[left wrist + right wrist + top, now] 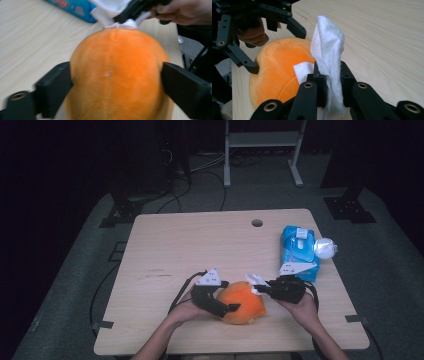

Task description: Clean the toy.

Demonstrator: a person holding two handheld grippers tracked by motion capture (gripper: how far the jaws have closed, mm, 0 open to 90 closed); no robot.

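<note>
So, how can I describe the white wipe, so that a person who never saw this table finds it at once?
Start at the wooden table and go to its near edge, where the orange plush toy lies between two hands. The right tool is shut on the white wipe and holds it against the toy's top. It is the one thin, crumpled white sheet, unlike the blue wipes pack behind.
</note>
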